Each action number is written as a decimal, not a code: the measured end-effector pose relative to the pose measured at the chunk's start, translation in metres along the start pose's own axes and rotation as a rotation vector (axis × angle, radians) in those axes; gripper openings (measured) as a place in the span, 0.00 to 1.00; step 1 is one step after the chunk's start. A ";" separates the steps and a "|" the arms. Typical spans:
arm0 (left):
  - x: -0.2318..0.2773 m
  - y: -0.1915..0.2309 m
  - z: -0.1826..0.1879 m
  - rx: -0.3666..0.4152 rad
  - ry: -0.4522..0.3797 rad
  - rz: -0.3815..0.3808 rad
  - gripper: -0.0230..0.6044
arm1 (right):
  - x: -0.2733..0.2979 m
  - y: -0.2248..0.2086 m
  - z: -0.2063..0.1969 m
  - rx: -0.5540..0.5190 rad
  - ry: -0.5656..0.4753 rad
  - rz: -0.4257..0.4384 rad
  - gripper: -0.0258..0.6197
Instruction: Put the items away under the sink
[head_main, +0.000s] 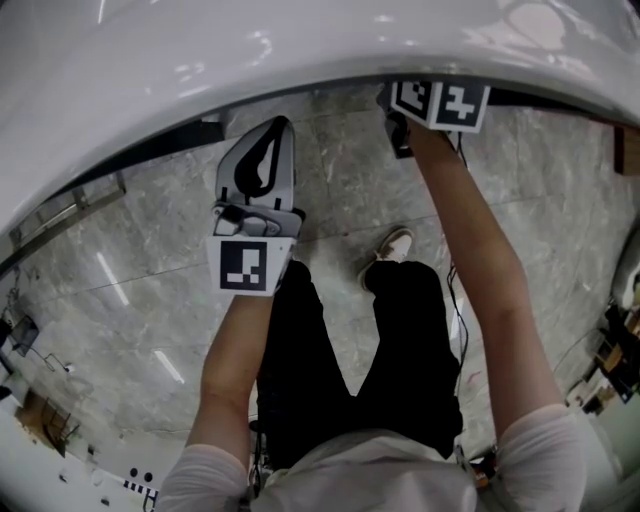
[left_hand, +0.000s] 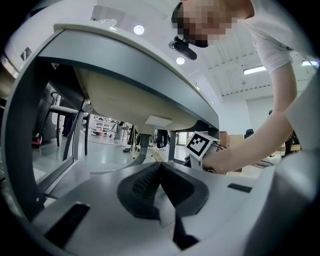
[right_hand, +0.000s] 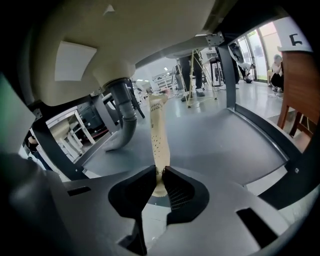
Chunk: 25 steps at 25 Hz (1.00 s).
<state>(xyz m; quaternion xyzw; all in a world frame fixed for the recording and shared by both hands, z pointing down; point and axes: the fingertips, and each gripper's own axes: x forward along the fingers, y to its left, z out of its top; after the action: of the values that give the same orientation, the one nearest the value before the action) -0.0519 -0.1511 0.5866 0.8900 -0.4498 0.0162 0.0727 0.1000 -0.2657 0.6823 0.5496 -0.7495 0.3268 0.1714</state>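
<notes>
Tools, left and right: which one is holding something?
The right tool, shut on a slim cream tube held upright beneath the sink basin. The left tool has its jaws together with nothing between them.

The sink spans the top of the head view, above the floor. The left gripper lies before its rim, at left. The right gripper reaches beneath it, at right. The tube stands between the right gripper's fingers. The drain pipe hangs behind it to the left, under the sink. A shoe rests on the floor between the arms.
</notes>
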 end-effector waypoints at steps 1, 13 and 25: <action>0.001 -0.001 0.001 0.001 -0.002 0.000 0.04 | 0.000 0.000 0.001 -0.003 -0.002 -0.002 0.16; 0.002 0.000 0.009 0.000 -0.023 0.003 0.04 | -0.003 -0.002 0.006 -0.039 -0.029 -0.032 0.19; 0.006 -0.010 0.010 0.002 -0.022 -0.020 0.04 | -0.003 -0.002 0.017 -0.078 -0.065 -0.059 0.27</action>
<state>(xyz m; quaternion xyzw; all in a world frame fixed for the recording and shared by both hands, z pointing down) -0.0406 -0.1510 0.5762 0.8946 -0.4417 0.0063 0.0671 0.1047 -0.2755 0.6694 0.5747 -0.7502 0.2742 0.1780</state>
